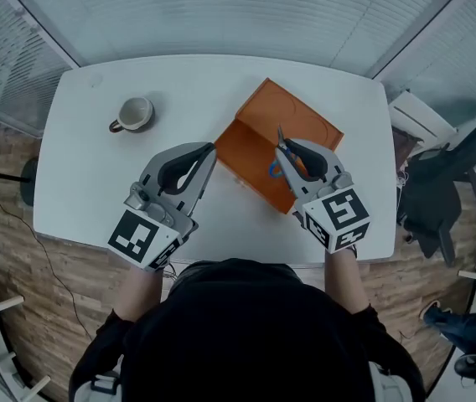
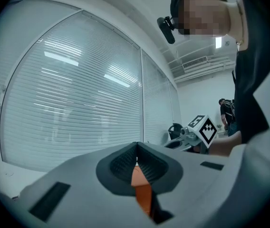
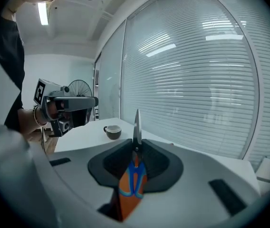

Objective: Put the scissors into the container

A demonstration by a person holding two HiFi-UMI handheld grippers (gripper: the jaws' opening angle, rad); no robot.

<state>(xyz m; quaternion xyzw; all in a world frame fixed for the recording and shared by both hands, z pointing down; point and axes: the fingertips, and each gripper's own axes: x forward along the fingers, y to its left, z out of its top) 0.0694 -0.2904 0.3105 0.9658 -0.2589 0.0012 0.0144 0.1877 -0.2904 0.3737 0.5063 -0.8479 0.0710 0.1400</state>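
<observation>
Your dark shoulders (image 1: 238,333) fill the near edge of the head view, and just beyond them both grippers reach over the white table (image 1: 87,182). Your right gripper (image 1: 285,146) hangs over the near half of the open orange container (image 1: 246,153), right of centre, with the scissors (image 1: 276,168) in its jaws. Your left gripper (image 1: 208,151) has its tips at the container's left corner, and a mug (image 1: 135,113) sits well apart at the far left. In the left gripper view the pads meet at the tips with nothing bulky between them. Orange shows in the gap beneath, and whether they nip the container's edge cannot be told. In the right gripper view the jaws are clamped on the scissors near the pivot, with the closed blades pointing far, the blue handle loops toward the camera, and orange below. Treat the scissors as light and rigid, though smooth steel will likely swivel in so narrow a pinch. The pivot, or the shanks just behind it, looks like the best place to hold. Mind the pointed tip against the container wall.
</observation>
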